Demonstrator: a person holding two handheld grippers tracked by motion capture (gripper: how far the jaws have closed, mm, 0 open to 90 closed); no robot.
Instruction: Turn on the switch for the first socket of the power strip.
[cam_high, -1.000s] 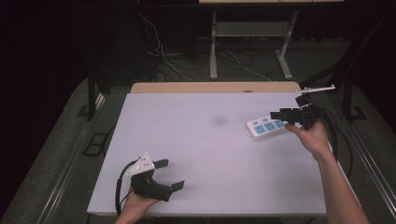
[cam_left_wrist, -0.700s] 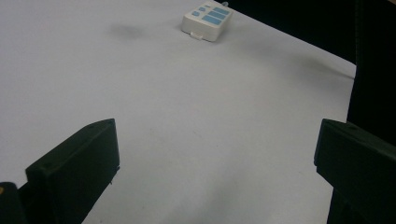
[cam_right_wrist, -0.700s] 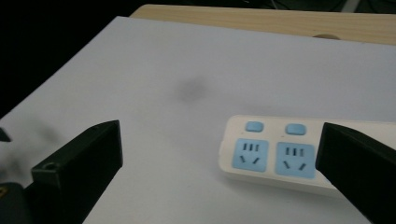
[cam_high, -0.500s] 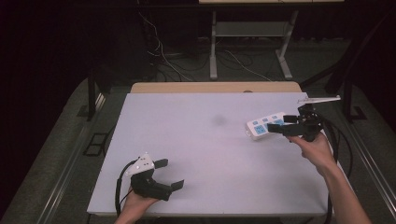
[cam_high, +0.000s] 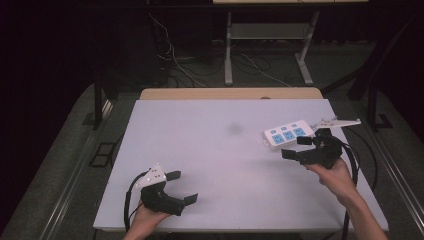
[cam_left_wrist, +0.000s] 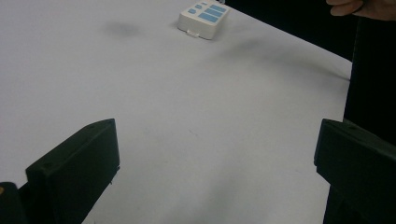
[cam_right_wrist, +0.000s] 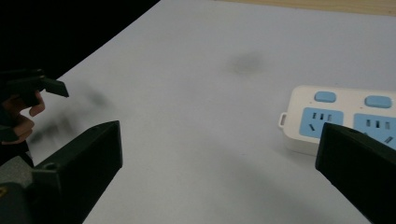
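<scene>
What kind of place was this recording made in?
Probably a lab or studio set up for recording, not a home: a bare white table under a fixed overhead camera, dark surroundings, loose cables on the floor behind it, and a metal stand farther back.

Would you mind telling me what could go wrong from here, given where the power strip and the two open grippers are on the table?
The power strip lies near the table's right edge, so a clumsy push from the right gripper might slide it off. That gripper's jaws are open beside the strip, not around it; closing now would likely clip only a corner. The left gripper sits far away at the near edge, too distant to steady anything.
</scene>
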